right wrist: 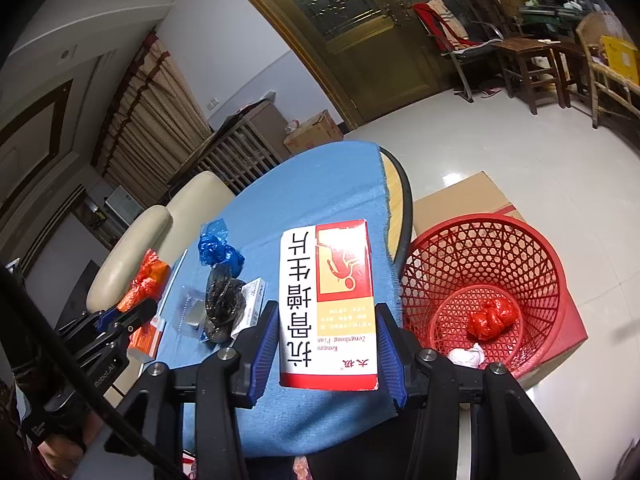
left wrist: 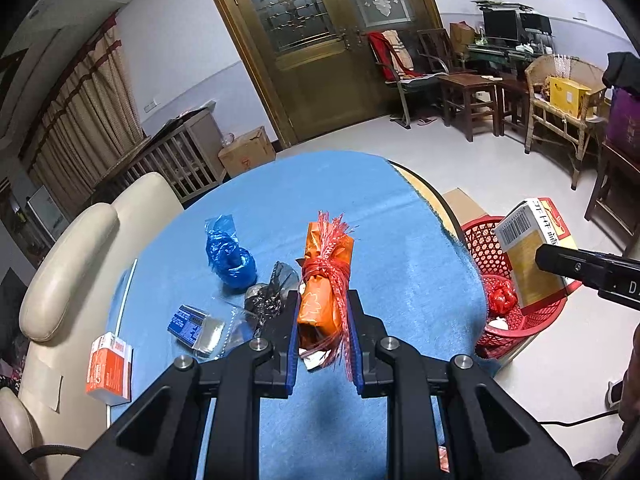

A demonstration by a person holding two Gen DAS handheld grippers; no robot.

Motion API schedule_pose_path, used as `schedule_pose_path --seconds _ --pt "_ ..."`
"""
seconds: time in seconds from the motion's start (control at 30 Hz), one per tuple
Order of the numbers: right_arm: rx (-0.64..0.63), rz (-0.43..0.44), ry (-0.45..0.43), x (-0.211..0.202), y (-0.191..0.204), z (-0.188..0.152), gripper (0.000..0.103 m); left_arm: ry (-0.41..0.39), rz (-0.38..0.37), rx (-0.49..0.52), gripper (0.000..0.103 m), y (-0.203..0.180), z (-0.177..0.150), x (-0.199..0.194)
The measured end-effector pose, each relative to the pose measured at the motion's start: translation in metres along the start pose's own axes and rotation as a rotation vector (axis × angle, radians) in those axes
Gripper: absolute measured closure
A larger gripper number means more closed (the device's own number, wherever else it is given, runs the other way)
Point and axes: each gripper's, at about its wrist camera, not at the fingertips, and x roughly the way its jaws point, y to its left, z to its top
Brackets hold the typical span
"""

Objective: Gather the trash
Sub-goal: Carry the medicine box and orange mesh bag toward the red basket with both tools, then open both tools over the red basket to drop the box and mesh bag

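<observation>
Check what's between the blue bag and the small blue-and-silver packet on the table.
A crumpled black bag lies between the blue bag and the packet, on the blue cloth. Clearest in the right wrist view.

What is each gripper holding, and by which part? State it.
The left gripper holds the orange packet tied with red netting, pinched across its lower end. The right gripper holds the white-and-red medicine box by its two long side edges.

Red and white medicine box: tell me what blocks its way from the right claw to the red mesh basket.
Nothing visible does. The red and white cardboard medicine box sits clamped in the right claw above the blue tablecloth's edge. The red plastic mesh basket stands open-topped on the floor beside it, holding only crumpled red plastic and white paper.
</observation>
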Motion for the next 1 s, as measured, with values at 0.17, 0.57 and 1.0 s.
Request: schedule_pose_path --seconds 0.17,0.57,1.0 --pt "0.016 -0.007 -0.002 -0.001 -0.007 0.000 0.053 0.001 -0.006 0.016 0.081 -0.008 0.004 0.005" --pt "0.077 -0.038 -0.020 -0.004 -0.034 0.003 0.053 -0.003 -0.042 0.053 0.081 -0.033 0.018 0.015" --pt "0.213 -0.109 -0.044 -0.007 -0.093 0.008 0.053 -0.024 -0.275 0.114 0.081 -0.077 0.034 0.037"
